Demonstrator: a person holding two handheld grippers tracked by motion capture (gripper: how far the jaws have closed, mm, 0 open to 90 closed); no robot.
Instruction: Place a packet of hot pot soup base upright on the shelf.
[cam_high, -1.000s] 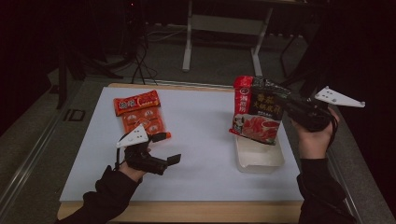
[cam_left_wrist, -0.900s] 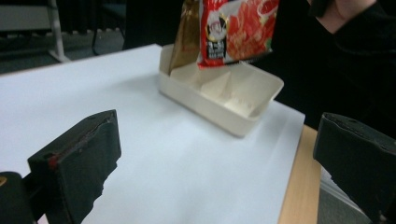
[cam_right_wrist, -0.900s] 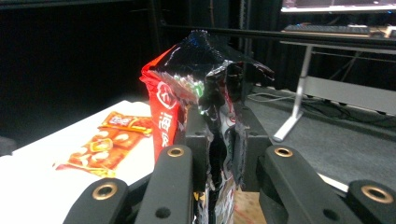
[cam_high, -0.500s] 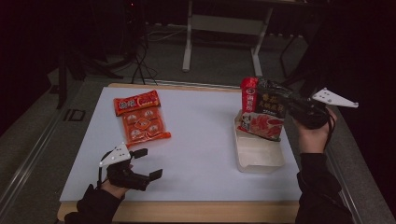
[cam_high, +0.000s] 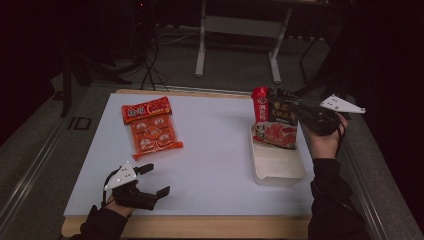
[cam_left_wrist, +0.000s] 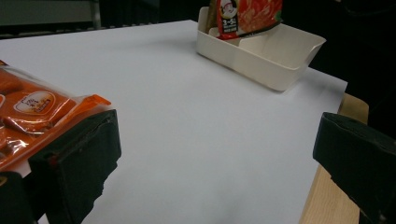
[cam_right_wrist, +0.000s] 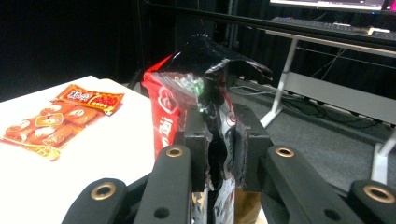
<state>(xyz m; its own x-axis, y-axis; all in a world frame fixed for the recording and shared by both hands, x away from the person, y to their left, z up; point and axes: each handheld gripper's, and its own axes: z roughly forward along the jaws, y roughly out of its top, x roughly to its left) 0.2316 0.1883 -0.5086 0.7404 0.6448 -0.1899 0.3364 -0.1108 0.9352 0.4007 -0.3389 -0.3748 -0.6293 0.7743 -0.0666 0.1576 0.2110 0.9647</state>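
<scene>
With the right hand-held gripper (cam_high: 295, 116) pinching the red-and-black pouch (cam_high: 276, 122) upright, lower it squarely into the white tray (cam_high: 280, 172) before letting go, while the left hand-held gripper (cam_high: 152, 181) waits spread.

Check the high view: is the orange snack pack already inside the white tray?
No, the orange snack pack lies flat on the white mat, well to the left of the white tray.

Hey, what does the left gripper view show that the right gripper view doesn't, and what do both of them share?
Left gripper view alone: the cream plastic tray with the lower end of the red and black sauce pouch standing in it, and the wooden table edge. Right gripper view alone: the right gripper clamped on that pouch's crumpled top, with a metal desk frame behind. Both share the orange snack packet on the white sheet.
</scene>
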